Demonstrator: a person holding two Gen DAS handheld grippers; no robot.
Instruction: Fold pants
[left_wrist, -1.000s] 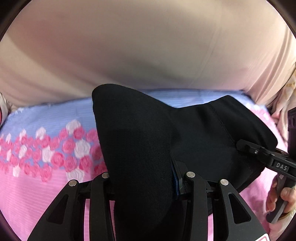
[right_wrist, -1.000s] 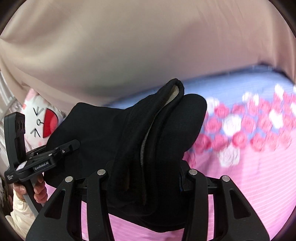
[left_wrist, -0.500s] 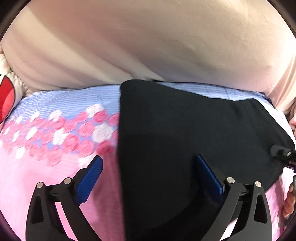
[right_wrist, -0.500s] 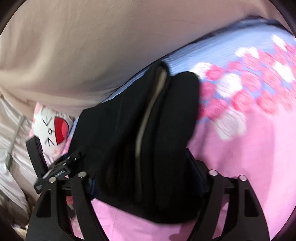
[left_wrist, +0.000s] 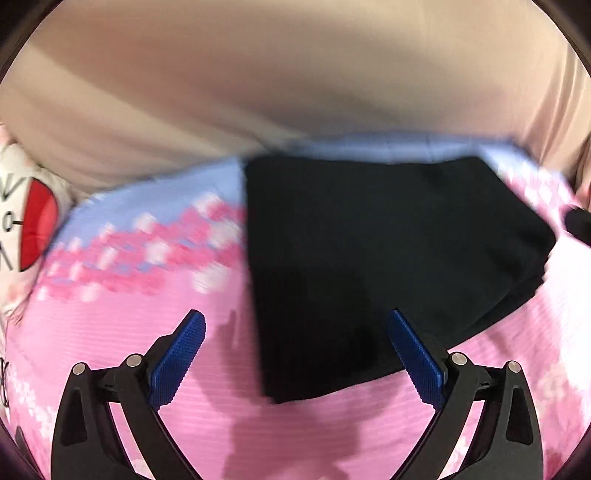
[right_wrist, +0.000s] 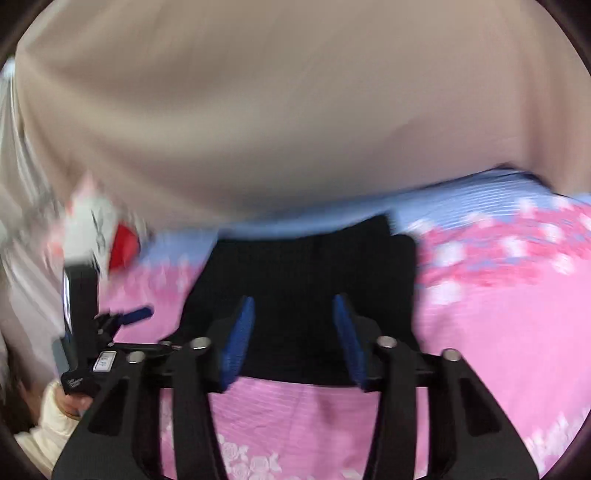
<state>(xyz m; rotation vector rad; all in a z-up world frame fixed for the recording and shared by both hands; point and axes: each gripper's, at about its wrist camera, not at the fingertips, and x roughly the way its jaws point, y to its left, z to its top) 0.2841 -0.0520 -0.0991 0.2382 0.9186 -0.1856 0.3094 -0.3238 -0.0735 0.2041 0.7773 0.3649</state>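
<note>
Both grippers have let go. Left gripper (left_wrist: 295, 354): jaws wide apart, blue pads (left_wrist: 181, 360) bare, nothing between them. A second ago they were clamped on a bunched fold of the pants (left_wrist: 388, 266); now the cloth lies flat on the bed (left_wrist: 129, 369), ahead of the gripper and slightly to its right, near edge just past the right pad. The garment's left edge runs straight away from the gripper.

Right gripper (right_wrist: 293, 339): jaws have just been closing, after springing open to drop the thick stacked fold they held earlier. Now partly closed with a clear gap, pads not pressing anything; the pants (right_wrist: 306, 280) sit ahead of and below the fingertips, not pinched. In the same view the left gripper (right_wrist: 110, 332) and the hand holding it (right_wrist: 70, 404) are off to the left, clear of the cloth.

State of the pants: compact dark rectangle on the pink floral bedspread, near the beige cover (left_wrist: 295, 81) at the far side. The plush pillow (left_wrist: 29, 221) is well off to the left. Both views are motion-blurred, so fine edge alignment is hard to judge.

My read: final fold is placed and released, task looks done or nearly so. At most a light flatten or edge tidy remains. Risk is low; thick layers could spring back open a bit.
</note>
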